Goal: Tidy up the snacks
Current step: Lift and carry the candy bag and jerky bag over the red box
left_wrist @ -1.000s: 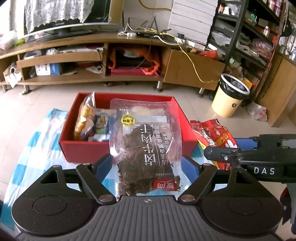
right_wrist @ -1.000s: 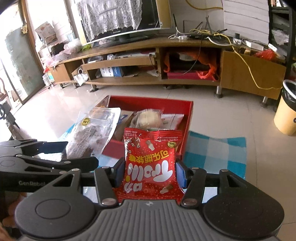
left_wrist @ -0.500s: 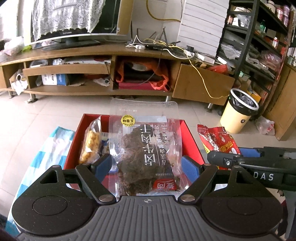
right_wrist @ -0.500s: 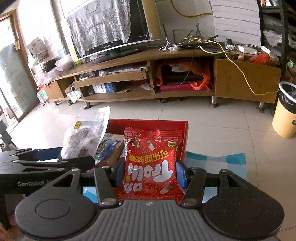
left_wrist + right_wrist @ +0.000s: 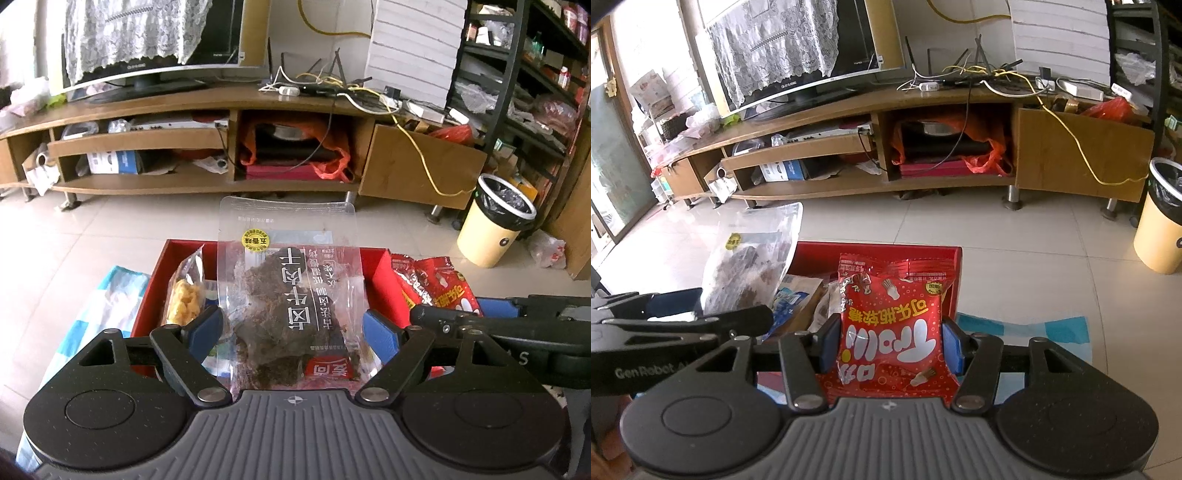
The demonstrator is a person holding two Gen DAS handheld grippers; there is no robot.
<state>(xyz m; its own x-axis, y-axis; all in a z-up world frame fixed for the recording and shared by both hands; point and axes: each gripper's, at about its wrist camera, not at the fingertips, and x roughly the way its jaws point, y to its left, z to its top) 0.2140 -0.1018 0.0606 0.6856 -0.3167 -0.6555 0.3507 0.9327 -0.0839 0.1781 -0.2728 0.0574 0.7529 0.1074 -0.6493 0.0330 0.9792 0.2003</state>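
Observation:
My left gripper (image 5: 291, 328) is shut on a clear bag of dark dried meat (image 5: 288, 295) and holds it upright over the red box (image 5: 380, 284). My right gripper (image 5: 890, 343) is shut on a red candy bag (image 5: 890, 325) and holds it over the same red box (image 5: 949, 258). The box holds a bag of yellow snacks (image 5: 184, 295) and blue-and-white packets (image 5: 790, 299). The meat bag also shows at the left of the right wrist view (image 5: 750, 269), and the candy bag at the right of the left wrist view (image 5: 436, 284).
The box sits on a blue-and-white checked cloth (image 5: 1027, 332) on a tiled floor. A long wooden TV stand (image 5: 207, 147) runs across the back. A yellow waste bin (image 5: 495, 225) stands at the right, next to dark shelving (image 5: 535, 74).
Both grippers have moved forward and lower toward the red box with their bags. The box now sits closer and partly under the bags.

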